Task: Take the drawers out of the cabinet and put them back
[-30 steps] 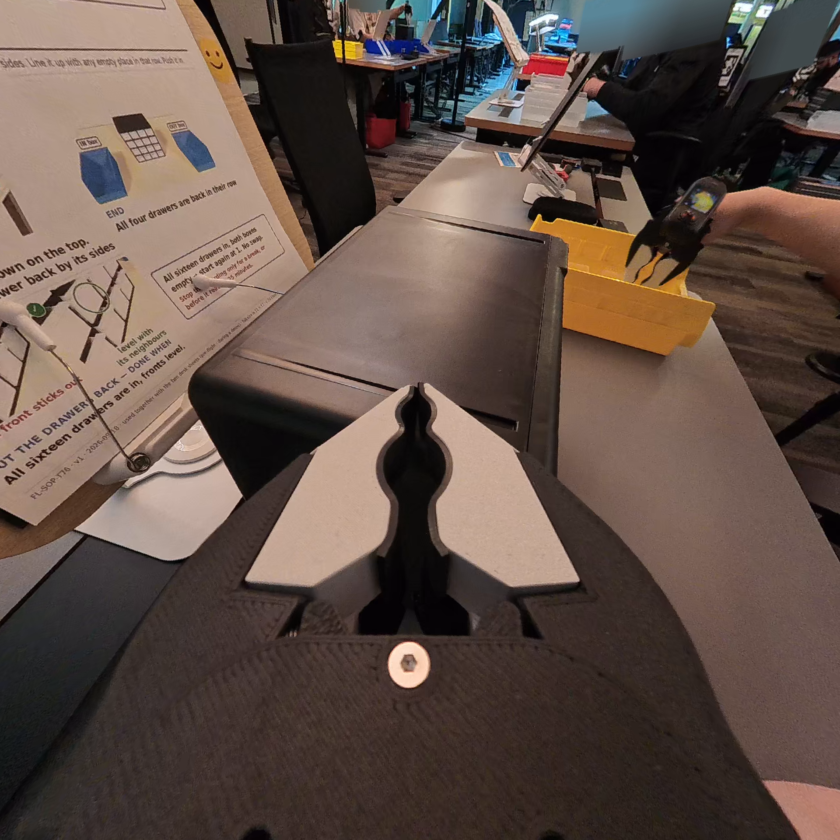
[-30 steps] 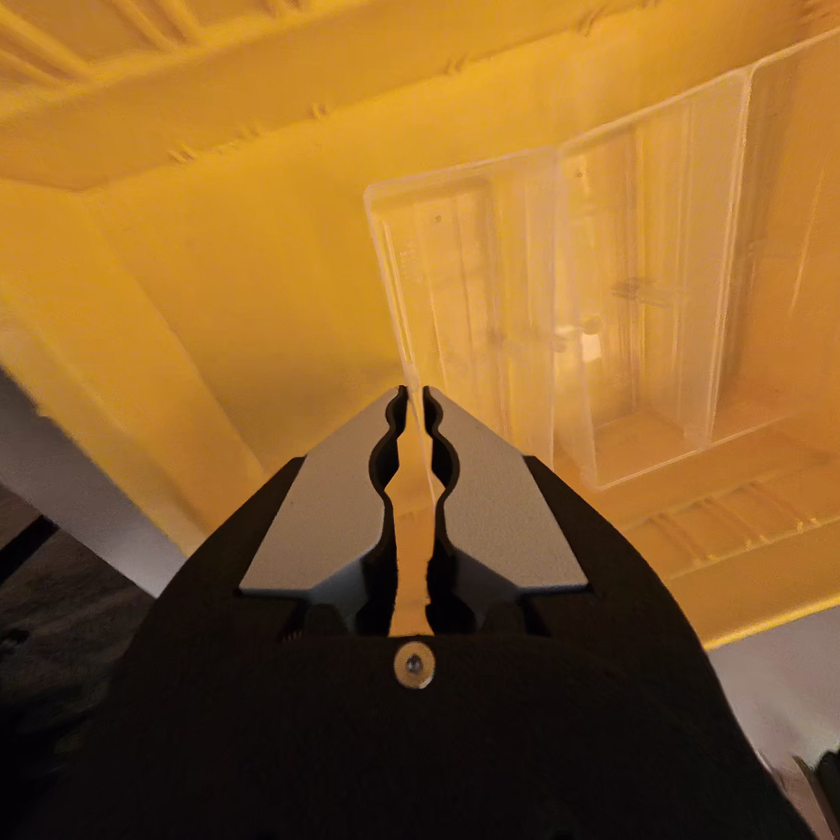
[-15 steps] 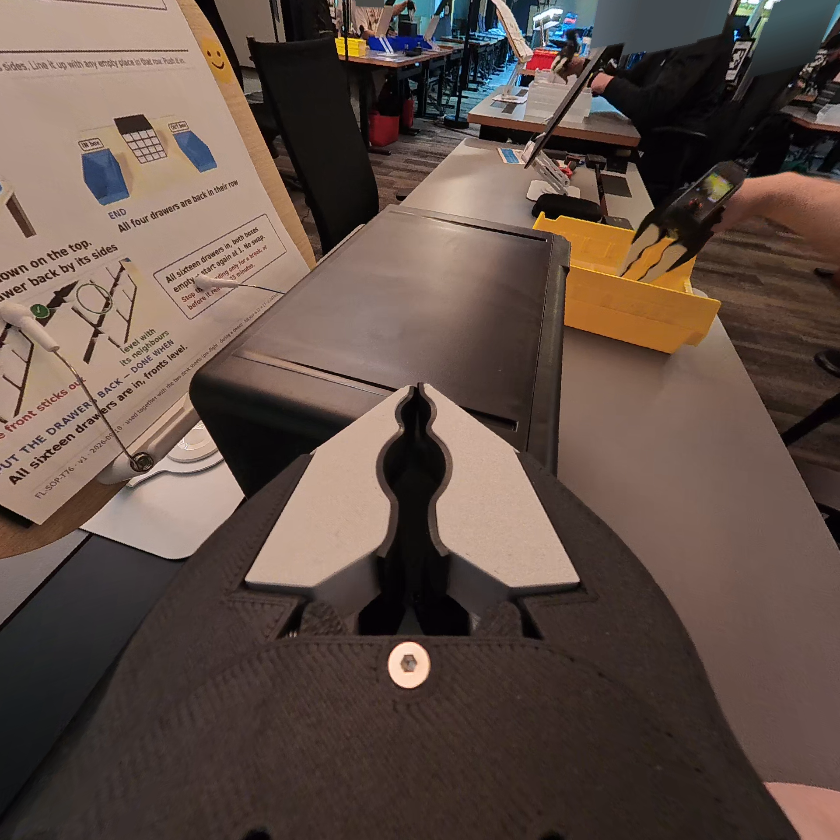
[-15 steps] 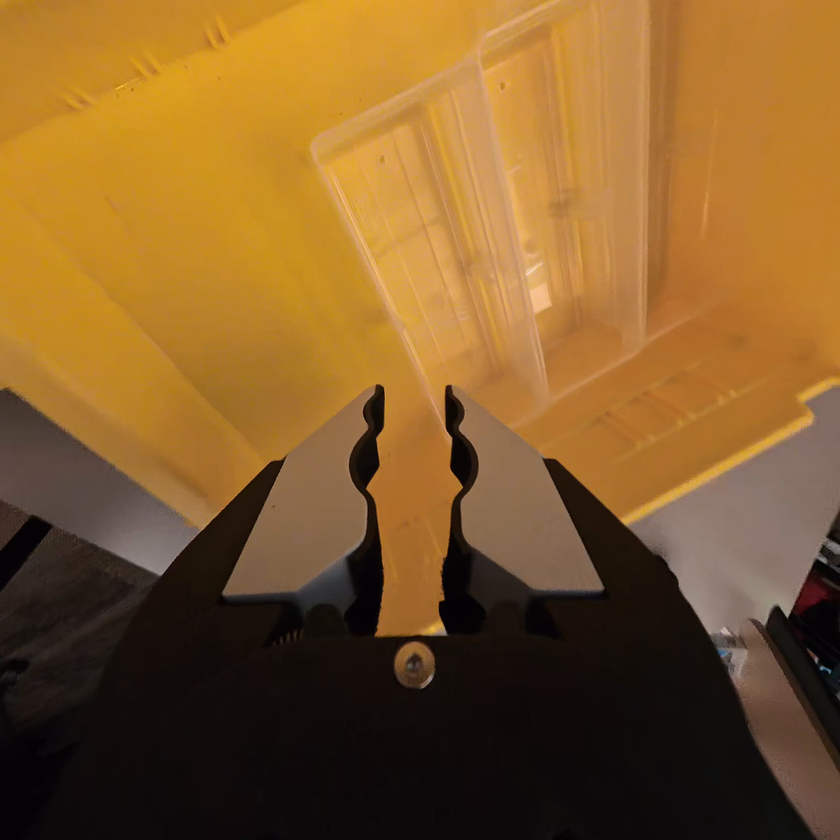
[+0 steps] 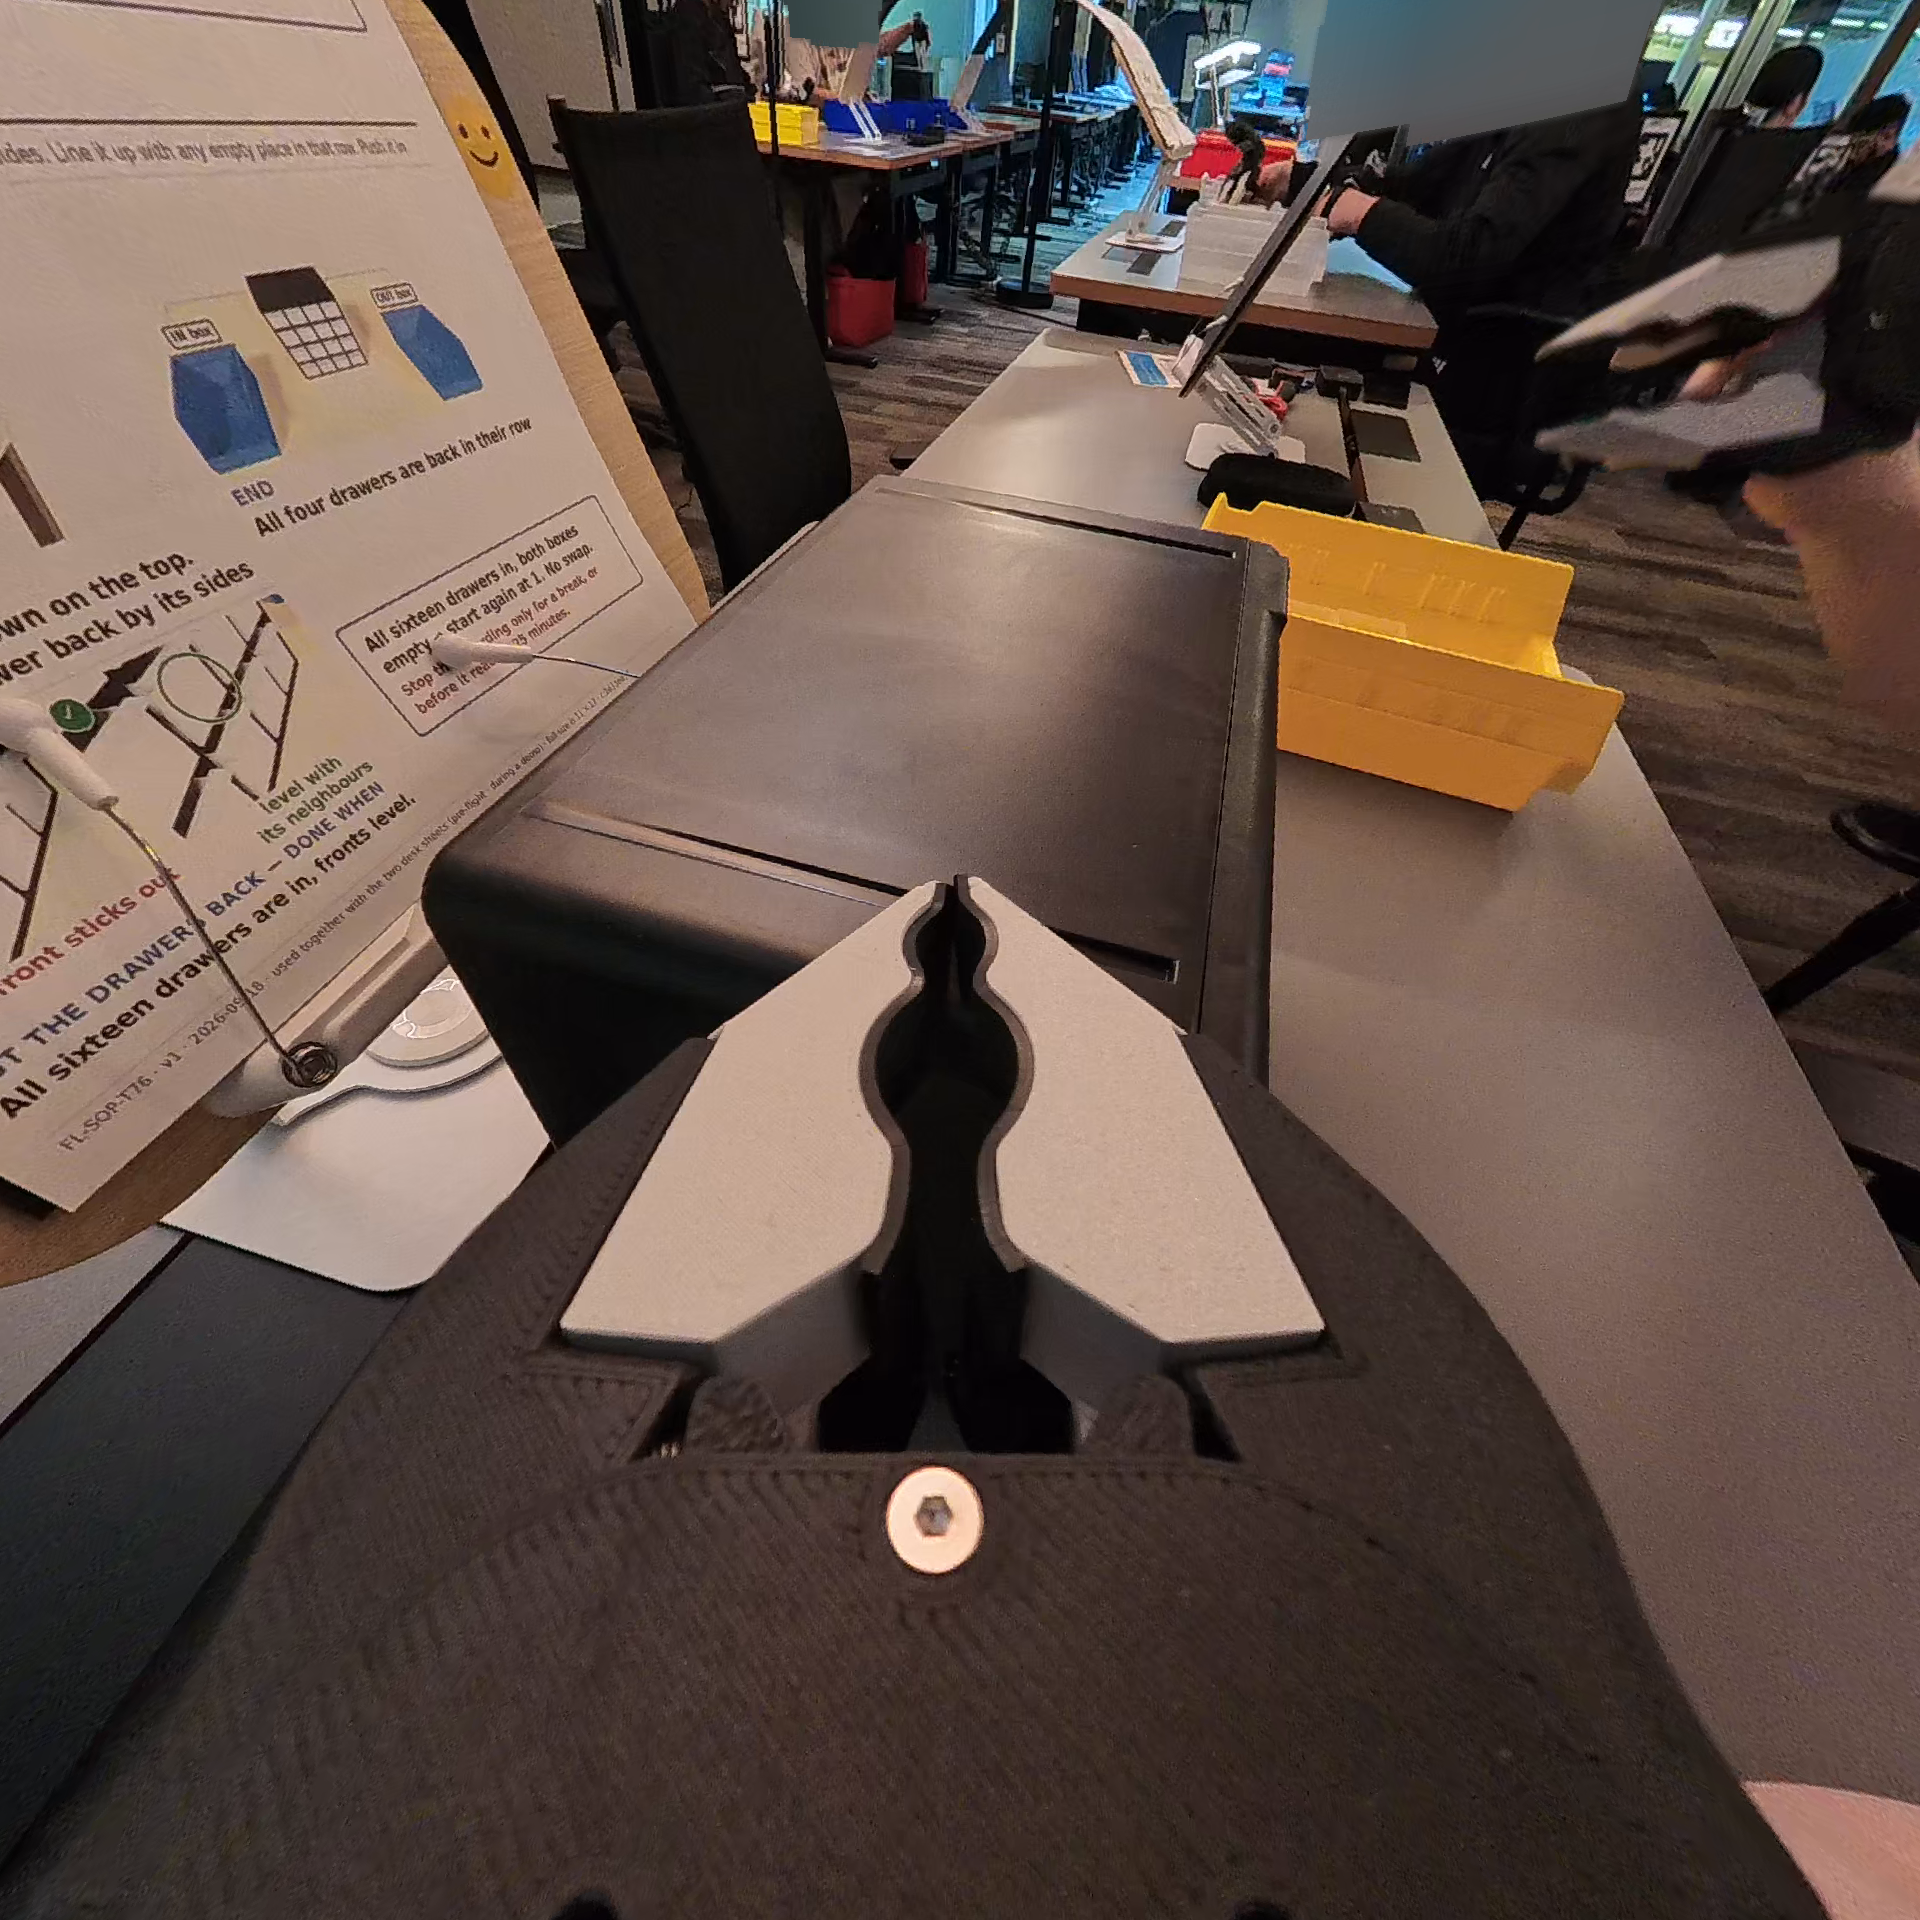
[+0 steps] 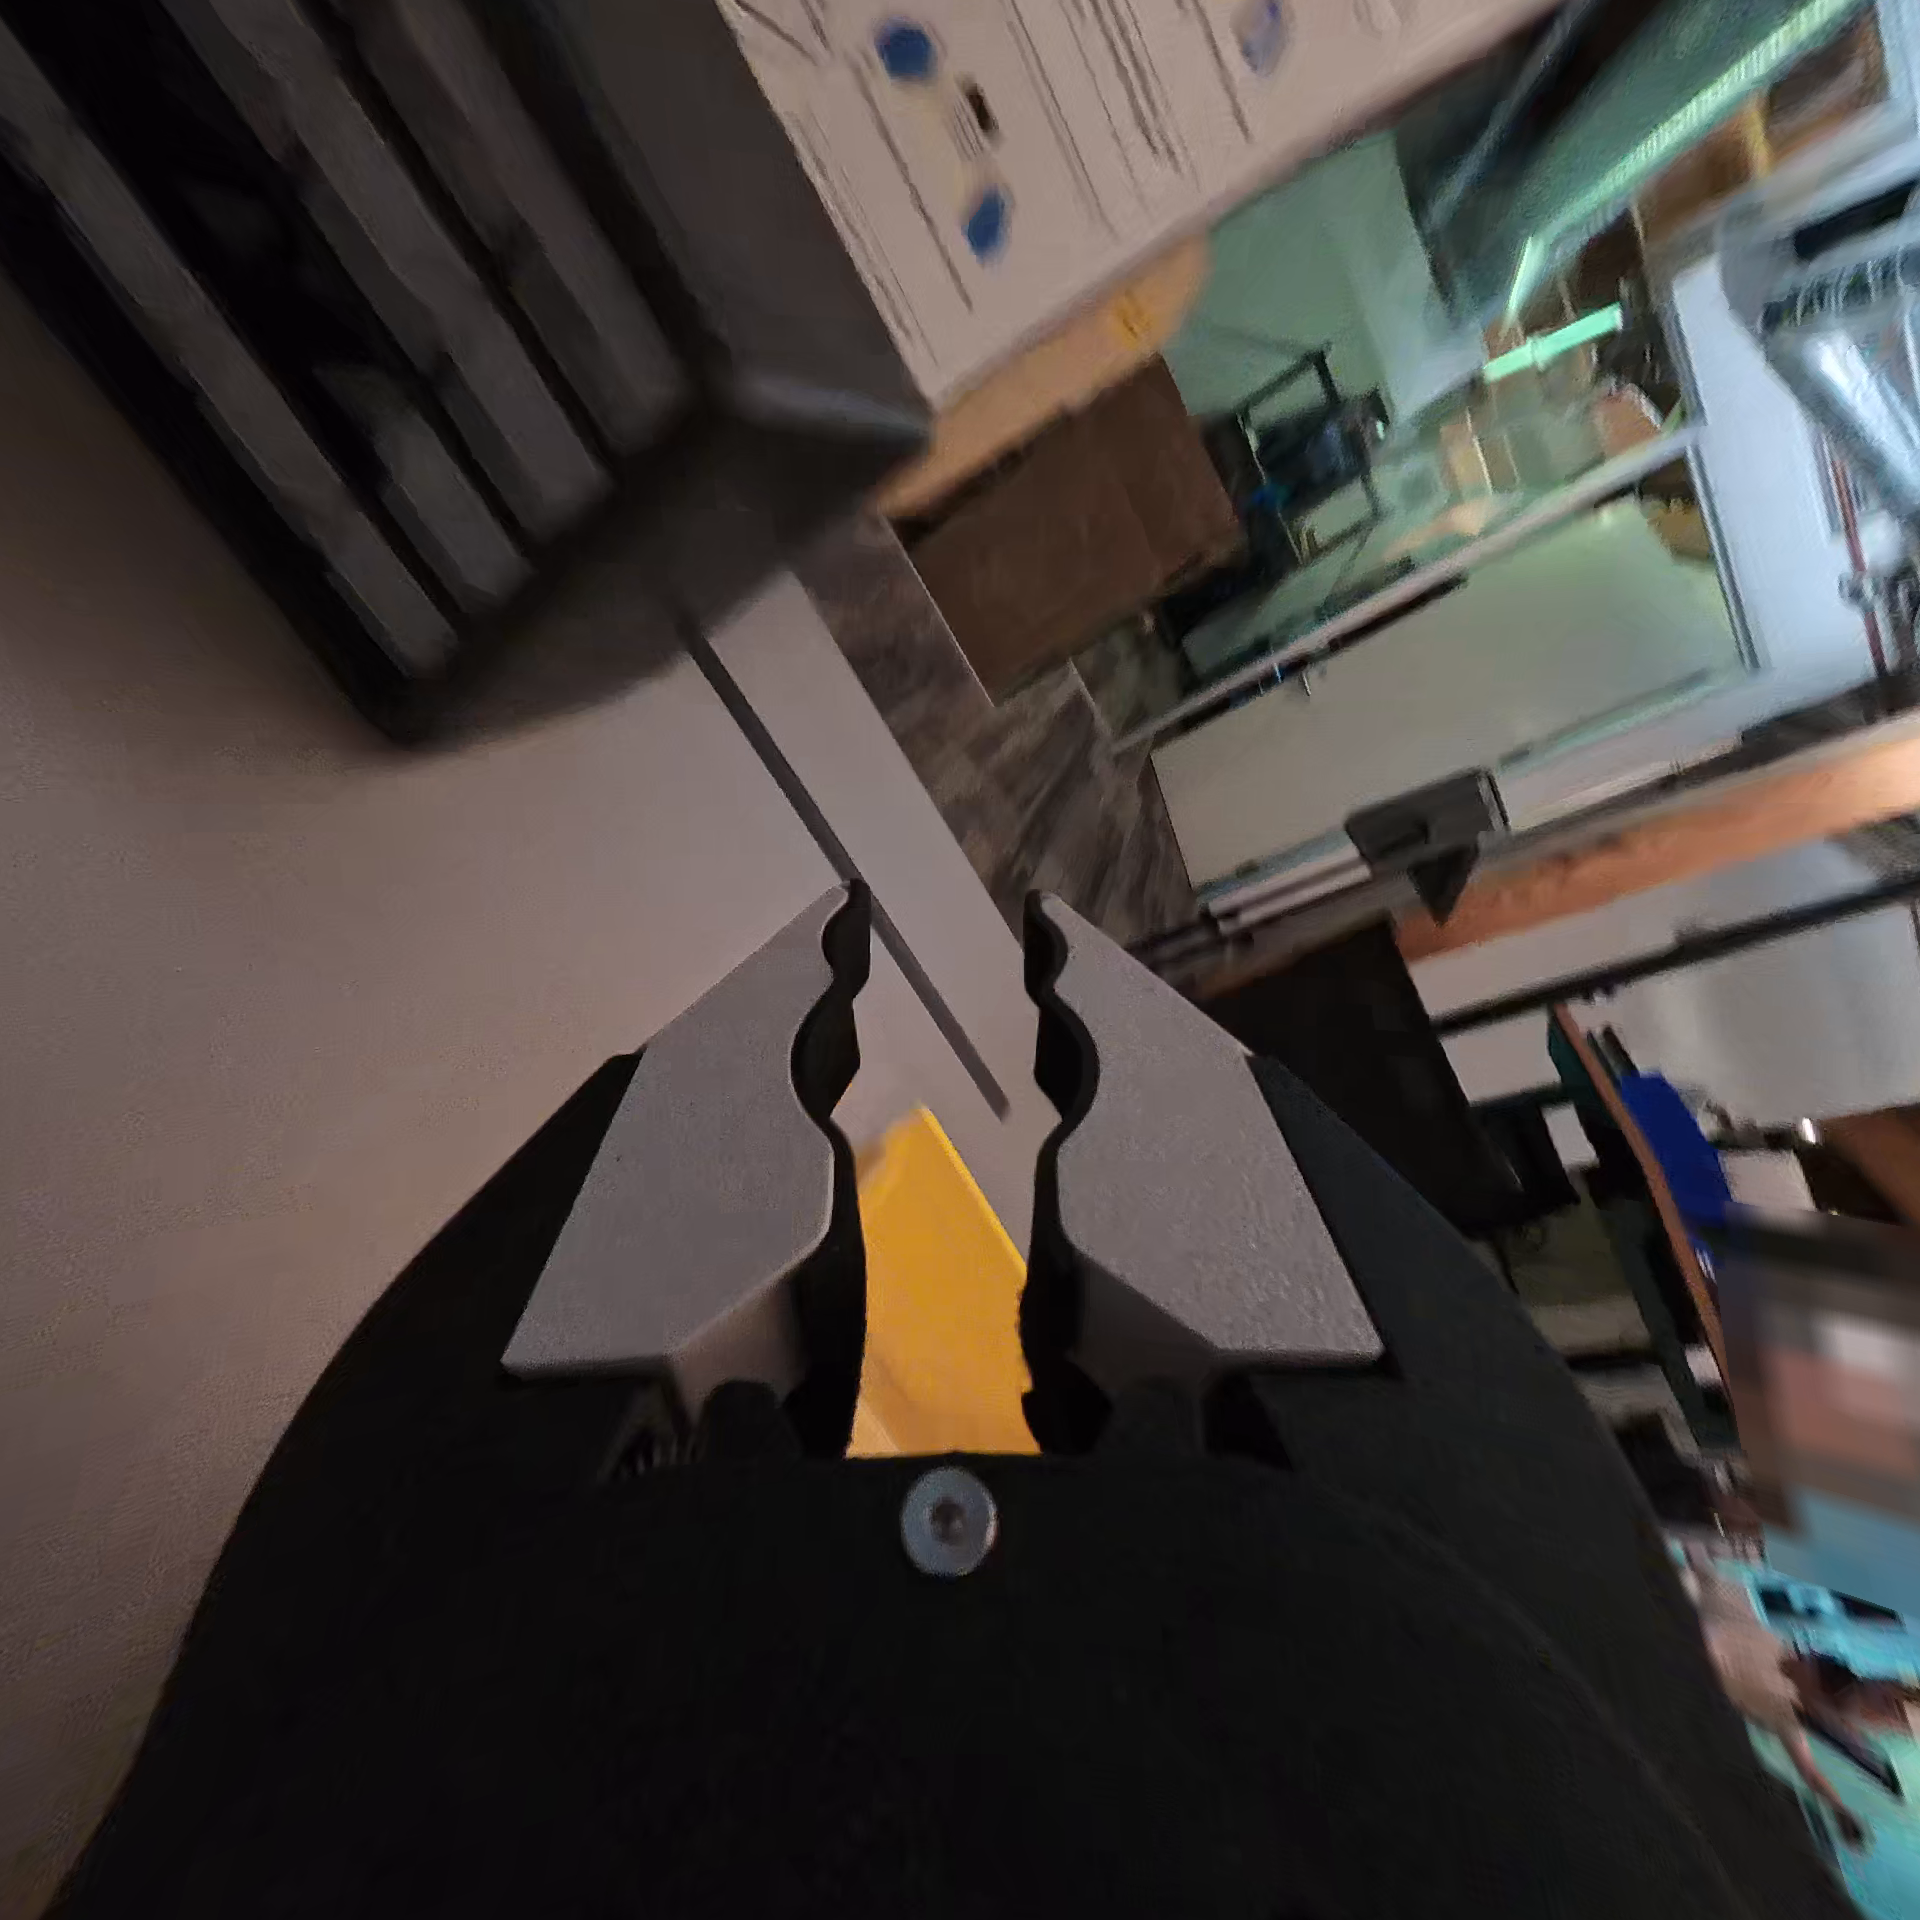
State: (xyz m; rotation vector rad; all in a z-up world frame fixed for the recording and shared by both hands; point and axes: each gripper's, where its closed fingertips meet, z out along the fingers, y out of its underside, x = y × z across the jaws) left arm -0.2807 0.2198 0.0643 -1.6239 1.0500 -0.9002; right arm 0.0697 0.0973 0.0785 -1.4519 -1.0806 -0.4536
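The black drawer cabinet stands on the grey table, seen from above in the left wrist view. My left gripper is shut and empty, resting over the cabinet's near top edge. A yellow bin sits just right of the cabinet, with a clear drawer faintly visible inside. My right gripper is open and empty, raised in the air; it shows blurred at the upper right of the left wrist view. The right wrist view, tilted and blurred, shows the cabinet's drawer fronts and a corner of the yellow bin.
A large instruction poster on a stand leans at the cabinet's left. A black chair stands behind it. A tablet stand and a black case lie at the far table end. A person sits at a desk beyond. One gripper's finger ends stand about 40 centimetres off the other's.
My right gripper let go of the clear drawer in the yellow bin, opened, then lifted out and swung away toward the cabinet side. My left gripper has stayed still.
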